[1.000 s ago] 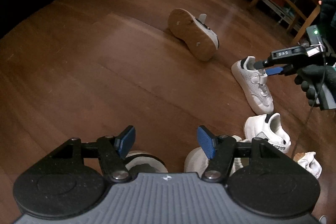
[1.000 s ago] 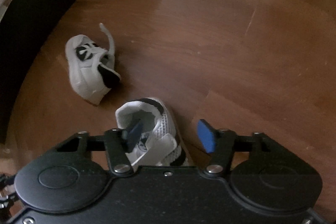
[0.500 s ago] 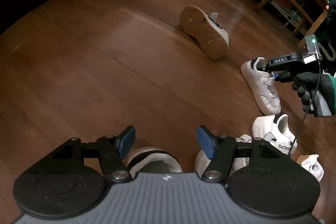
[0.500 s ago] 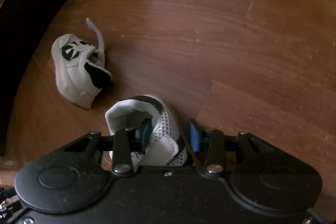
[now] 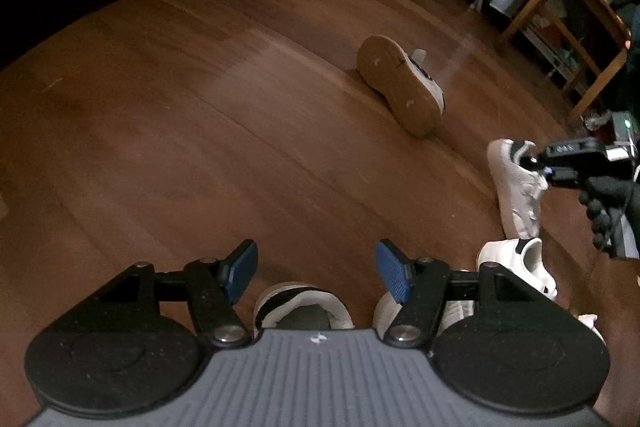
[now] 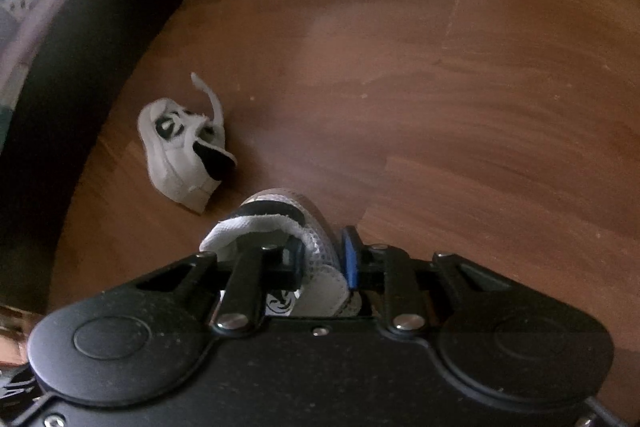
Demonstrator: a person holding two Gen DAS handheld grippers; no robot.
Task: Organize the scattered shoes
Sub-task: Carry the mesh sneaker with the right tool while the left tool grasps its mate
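Two tools in play: my right tool (image 6: 322, 259) is closing on the collar wall of a white mesh sneaker (image 6: 280, 227) on the floor (image 6: 460, 87) — one pad inside, one outside. The left tool (image 5: 316, 269) stands wide and empty above a black-lined shoe (image 5: 300, 307). I would seat the pinch fully before lifting — the soft collar may slip. Its likely mate (image 6: 184, 151) lies tipped, far left.

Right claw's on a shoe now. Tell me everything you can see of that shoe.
The white mesh shoe is a small sneaker with a black band round the heel collar, a white strap across the top and a dark swirl logo. The right claw is closing on its side wall, one pad inside the opening, one outside. In the left wrist view it lies sole down on the wood floor, apart from the other shoes.
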